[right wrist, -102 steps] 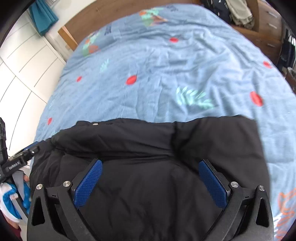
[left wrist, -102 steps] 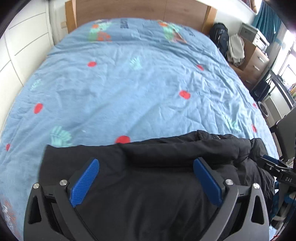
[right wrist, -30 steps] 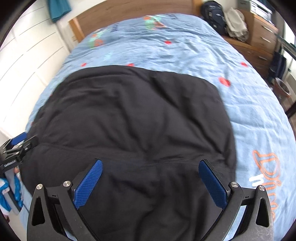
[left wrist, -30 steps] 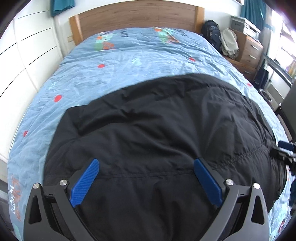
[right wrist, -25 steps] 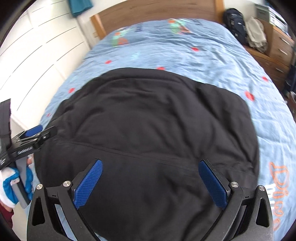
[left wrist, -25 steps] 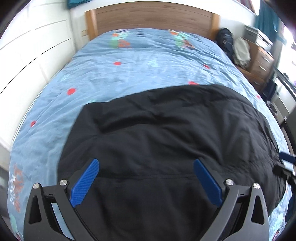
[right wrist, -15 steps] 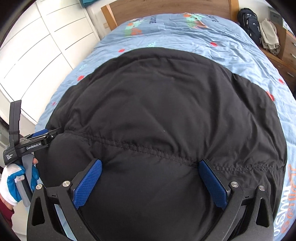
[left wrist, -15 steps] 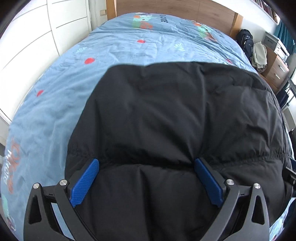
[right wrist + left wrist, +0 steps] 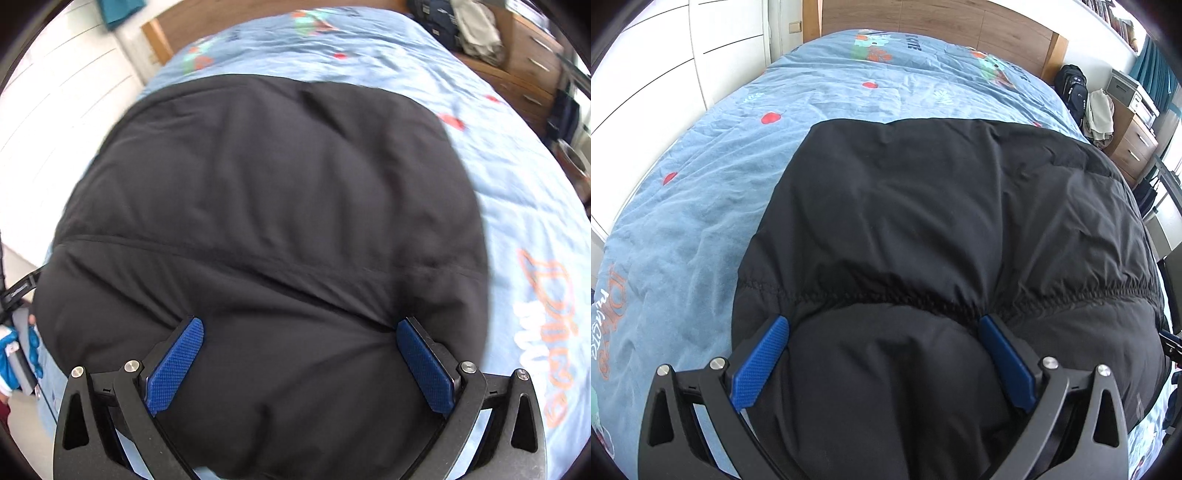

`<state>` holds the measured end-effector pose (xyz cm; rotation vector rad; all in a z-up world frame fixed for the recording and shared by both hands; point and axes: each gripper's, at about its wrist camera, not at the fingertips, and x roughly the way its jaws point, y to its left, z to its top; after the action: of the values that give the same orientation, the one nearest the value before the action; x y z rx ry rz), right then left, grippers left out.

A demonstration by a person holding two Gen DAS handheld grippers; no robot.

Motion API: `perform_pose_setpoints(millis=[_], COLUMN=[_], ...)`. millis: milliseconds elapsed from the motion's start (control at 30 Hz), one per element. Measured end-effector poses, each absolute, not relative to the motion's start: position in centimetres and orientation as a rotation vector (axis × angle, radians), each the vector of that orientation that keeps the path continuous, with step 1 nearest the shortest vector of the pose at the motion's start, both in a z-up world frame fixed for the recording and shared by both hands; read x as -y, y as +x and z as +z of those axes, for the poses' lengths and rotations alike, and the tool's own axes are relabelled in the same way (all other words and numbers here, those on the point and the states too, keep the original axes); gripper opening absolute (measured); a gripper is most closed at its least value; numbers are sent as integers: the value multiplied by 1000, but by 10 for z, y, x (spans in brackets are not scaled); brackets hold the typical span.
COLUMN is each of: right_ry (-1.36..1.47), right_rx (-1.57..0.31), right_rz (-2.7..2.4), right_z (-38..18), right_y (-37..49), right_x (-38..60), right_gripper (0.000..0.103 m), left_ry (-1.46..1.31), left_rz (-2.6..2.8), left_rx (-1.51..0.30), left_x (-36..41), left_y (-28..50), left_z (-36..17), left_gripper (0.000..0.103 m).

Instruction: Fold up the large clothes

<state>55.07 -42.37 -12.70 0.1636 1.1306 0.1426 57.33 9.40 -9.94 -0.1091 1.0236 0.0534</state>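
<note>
A large black padded jacket [image 9: 942, 221] lies spread over the blue bedspread [image 9: 701, 192], a stitched seam running across it. My left gripper [image 9: 882, 321] hovers low over the jacket's near part, its blue pads [image 9: 761, 362] wide apart and open, with puffy fabric bulging between them. In the blurred right wrist view the same jacket [image 9: 266, 184] fills the middle. My right gripper [image 9: 299, 325] is open too, pads [image 9: 424, 369] spread over the near hem. The left gripper [image 9: 18, 291] and a gloved hand [image 9: 14, 350] show at that view's left edge.
A wooden headboard [image 9: 942, 22] closes the far end of the bed. White wardrobe doors [image 9: 665, 66] stand on the left. On the right are a black backpack [image 9: 1071, 88], a heap of pale clothes [image 9: 1100, 114] and a wooden dresser [image 9: 1134, 144].
The jacket, earlier a folded strip at the bed's near edge, now lies spread over the bed. Both grippers stayed open and now sit closer over it; the right view is blurred by motion.
</note>
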Motion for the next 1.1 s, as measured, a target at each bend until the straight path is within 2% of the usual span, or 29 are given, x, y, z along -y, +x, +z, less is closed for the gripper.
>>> perform_pose_setpoints(millis=[300, 600, 1100], right_ry=[258, 338, 390], right_rx=[-1214, -1217, -1186], right_rz=[25, -53, -66], right_z=[-130, -125, -123], right_y=[527, 499, 479], right_x=[479, 523, 538], right_gripper=[102, 102, 102], left_ry=[-75, 0, 13], left_rz=[71, 56, 48], left_rx=[-995, -946, -990], left_x=[-91, -87, -102], left_y=[553, 533, 528], left_z=[-76, -51, -55], left_gripper=[103, 103, 103])
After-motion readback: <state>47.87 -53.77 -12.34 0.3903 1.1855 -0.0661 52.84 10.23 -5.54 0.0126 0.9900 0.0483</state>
